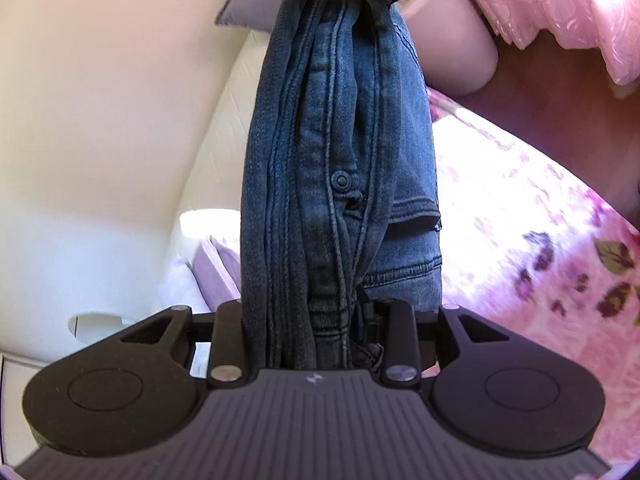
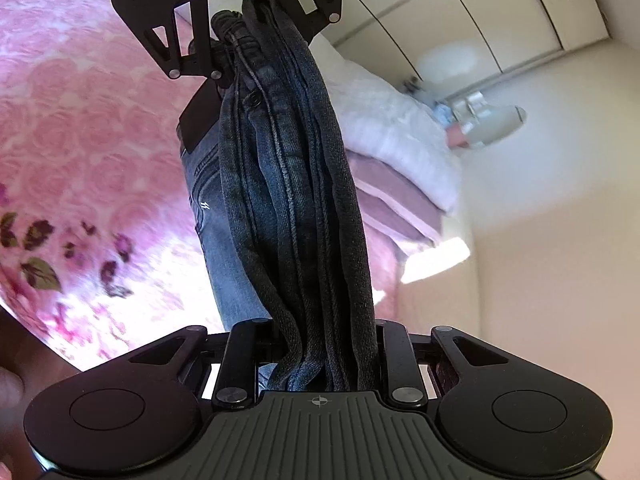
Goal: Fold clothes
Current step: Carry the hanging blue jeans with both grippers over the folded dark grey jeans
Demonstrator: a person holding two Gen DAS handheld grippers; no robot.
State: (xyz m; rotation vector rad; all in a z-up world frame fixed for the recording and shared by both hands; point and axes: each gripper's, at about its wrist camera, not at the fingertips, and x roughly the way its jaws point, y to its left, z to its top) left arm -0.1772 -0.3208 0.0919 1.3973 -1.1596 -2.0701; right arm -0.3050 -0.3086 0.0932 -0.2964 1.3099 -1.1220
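Both grippers tilt down, facing each other; left gripper (image 1: 308, 340) and right gripper (image 2: 320, 356) each clamp bunched jeans (image 1: 340, 140); only the right view shows wardrobe doors (image 2: 500, 12).

No words or numbers can be read anywhere. The jeans (image 2: 280, 200) carry only two small white slanted strokes on the denim, no legible brand.
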